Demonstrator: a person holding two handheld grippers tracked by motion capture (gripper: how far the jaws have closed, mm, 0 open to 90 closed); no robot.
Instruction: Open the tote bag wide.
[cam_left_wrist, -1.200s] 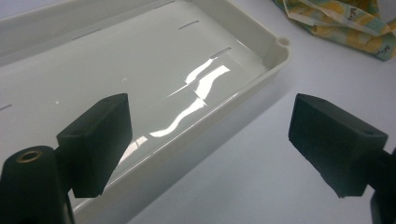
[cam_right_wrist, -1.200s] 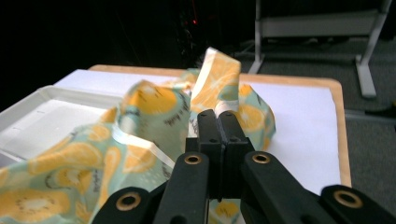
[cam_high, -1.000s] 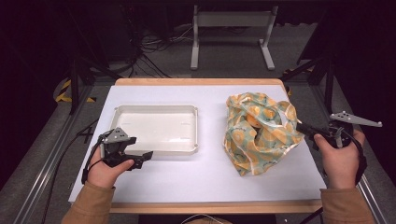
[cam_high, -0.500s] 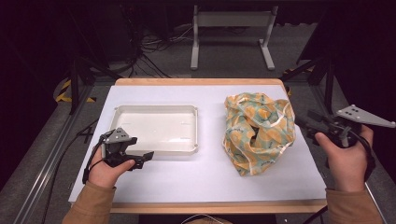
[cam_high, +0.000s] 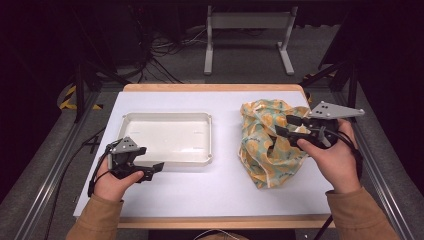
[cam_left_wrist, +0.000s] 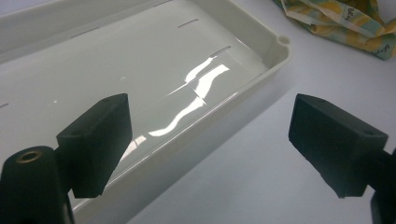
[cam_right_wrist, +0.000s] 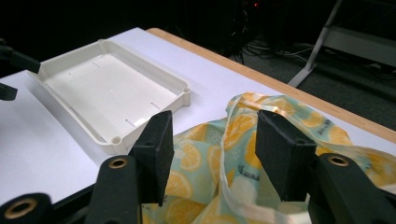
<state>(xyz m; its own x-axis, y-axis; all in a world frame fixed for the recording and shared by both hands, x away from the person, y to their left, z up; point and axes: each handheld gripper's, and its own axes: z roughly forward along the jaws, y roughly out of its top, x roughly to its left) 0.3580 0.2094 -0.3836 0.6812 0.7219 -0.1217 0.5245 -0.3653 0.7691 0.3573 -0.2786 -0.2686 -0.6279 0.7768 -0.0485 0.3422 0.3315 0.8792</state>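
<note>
My right hand-held gripper (cam_high: 289, 125) hovers, jaws apart after just narrowing slightly with nothing between them, over the crumpled lemon-print cloth bag (cam_high: 267, 150) at three o'clock on the white bench (cam_high: 220, 190), while my left hand-held gripper (cam_high: 150, 170), jaws apart, rests at eight o'clock.

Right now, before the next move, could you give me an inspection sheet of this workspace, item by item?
Surface: white table top with a wooden edge, flat and dry-looking.
Job's things: a lemon-print cloth bag, crumpled, on the right side; a white tray on the left side, nothing in it.
Clutter: nothing seen.
Grippers: left gripper open, at the tray's near left corner, nothing between its jaws. Right gripper open above the bag; its jaws have just been opening and grip nothing.
Cables: a black cable loops from the left gripper; loose cables lie on the floor behind the table.
Surroundings: dark room, a grey metal stand behind the table.
</note>
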